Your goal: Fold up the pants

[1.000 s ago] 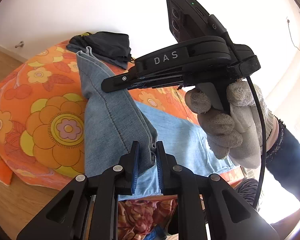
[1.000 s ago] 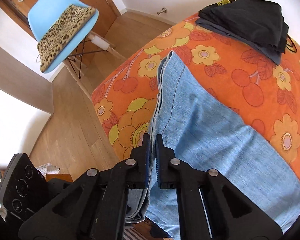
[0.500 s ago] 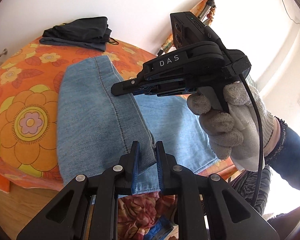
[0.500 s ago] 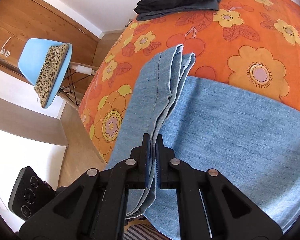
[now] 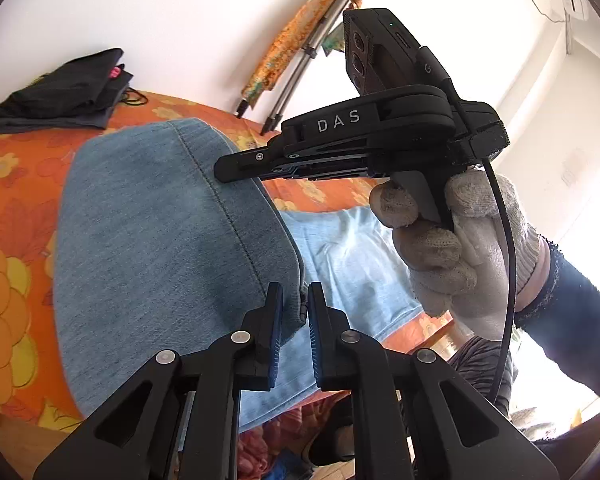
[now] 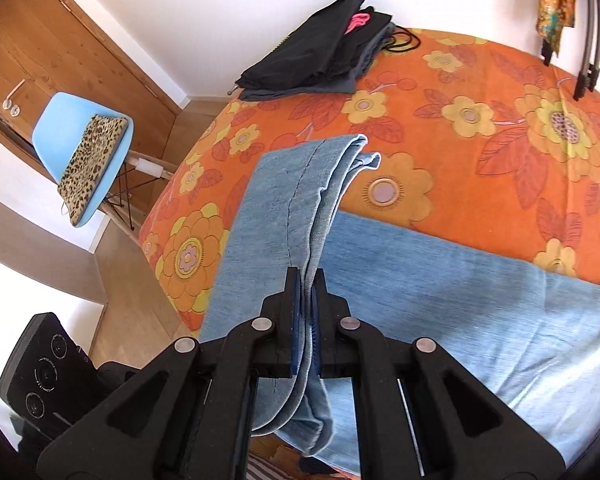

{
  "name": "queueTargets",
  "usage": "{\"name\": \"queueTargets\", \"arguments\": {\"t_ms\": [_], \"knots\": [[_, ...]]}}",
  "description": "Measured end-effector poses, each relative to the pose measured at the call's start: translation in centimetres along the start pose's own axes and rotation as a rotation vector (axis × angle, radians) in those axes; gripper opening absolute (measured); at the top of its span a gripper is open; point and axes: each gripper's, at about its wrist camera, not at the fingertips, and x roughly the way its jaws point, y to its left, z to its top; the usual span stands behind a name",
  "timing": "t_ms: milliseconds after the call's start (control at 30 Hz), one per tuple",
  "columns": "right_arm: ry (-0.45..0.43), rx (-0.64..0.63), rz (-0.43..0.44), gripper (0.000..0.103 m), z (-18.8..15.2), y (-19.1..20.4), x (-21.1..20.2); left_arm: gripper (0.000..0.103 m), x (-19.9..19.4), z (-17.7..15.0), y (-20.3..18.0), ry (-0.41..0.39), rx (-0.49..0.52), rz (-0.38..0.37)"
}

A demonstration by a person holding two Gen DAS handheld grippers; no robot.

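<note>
Now the jeans (image 6: 284, 208) are drawn further across the orange bedspread (image 6: 480, 128) than a second ago. One pair of jeans, two grippers: left gripper (image 5: 292, 308) and right gripper (image 6: 309, 300), each clamped on folded denim; left jaws just tightened. One dark clothes pile (image 6: 324, 60), one blue chair (image 6: 84, 148).
</note>
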Motion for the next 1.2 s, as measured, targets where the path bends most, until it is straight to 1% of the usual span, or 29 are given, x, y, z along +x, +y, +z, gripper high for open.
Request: {"name": "queueTargets", "arguments": {"t_ms": [67,133,233,300,367,400,433,467,500,567,600,633,667,700,800,867,933,1000,1033,1133,1200], "knots": [[-0.023,0.032,-0.019,0.004,-0.6,-2.6,-2.1,0.011,2.3,0.4,-1.8,0.026,0.024,-0.024],[-0.037,0.086,-0.025,0.004,-1.4,-5.9,-3.8,0.011,4.4,0.7,-3.1,0.07,0.039,-0.04],[-0.048,0.152,-0.038,0.004,-2.7,-10.5,-5.0,0.011,6.2,0.9,-3.8,0.104,0.046,-0.016],[-0.042,0.207,-0.007,0.004,-3.6,-13.1,-4.8,0.011,6.9,0.8,-3.9,0.106,0.079,0.045],[-0.032,0.246,0.018,0.004,-4.2,-15.1,-4.0,0.012,7.6,0.4,-4.4,0.133,0.102,0.059],[-0.022,0.26,0.047,0.004,-4.5,-15.8,-3.5,0.012,8.1,0.2,-4.8,0.153,0.115,0.06],[-0.012,0.27,0.069,0.004,-4.6,-16.4,-2.9,0.018,8.7,-0.1,-5.2,0.174,0.135,0.064],[-0.009,0.282,0.072,0.004,-4.6,-17.1,-2.5,0.023,9.4,-0.5,-5.8,0.192,0.163,0.075],[-0.003,0.29,0.084,0.004,-4.6,-17.5,-2.1,0.03,9.9,-0.9,-6.6,0.206,0.194,0.086],[0.01,0.293,0.13,0.004,-4.4,-18.2,-1.3,0.031,11.3,-1.6,-7.5,0.243,0.256,0.114],[0.014,0.285,0.141,0.004,-4.1,-18.4,-0.9,0.039,11.7,-2.0,-7.9,0.257,0.286,0.14],[0.019,0.274,0.156,0.004,-3.9,-18.4,-0.6,0.053,12.2,-2.2,-8.1,0.266,0.31,0.169],[0.023,0.271,0.172,0.004,-3.7,-18.6,-0.3,0.057,12.5,-2.3,-8.0,0.268,0.327,0.194],[0.024,0.277,0.193,0.004,-3.4,-18.8,0.1,0.057,12.9,-2.4,-7.9,0.272,0.343,0.212],[0.037,0.297,0.252,0.004,-2.7,-19.2,1.6,0.057,13.5,-2.4,-7.2,0.293,0.347,0.247],[0.047,0.274,0.265,0.005,-1.9,-18.7,2.4,0.057,13.6,-2.4,-7.4,0.291,0.365,0.266],[0.061,0.237,0.27,0.005,-1.3,-18.0,3.2,0.058,13.9,-2.4,-8.1,0.293,0.41,0.279],[0.073,0.214,0.277,0.005,-0.7,-17.6,3.7,0.058,14.8,-2.5,-8.4,0.31,0.447,0.314],[0.075,0.207,0.282,0.005,-0.5,-17.5,3.8,0.057,15.2,-2.4,-8.2,0.321,0.448,0.331],[0.086,0.196,0.292,0.005,-0.3,-17.4,4.3,0.056,15.9,-2.3,-7.5,0.342,0.44,0.336],[0.098,0.187,0.295,0.005,-0.2,-17.5,4.6,0.054,16.1,-2.2,-7.3,0.345,0.461,0.334]]}}
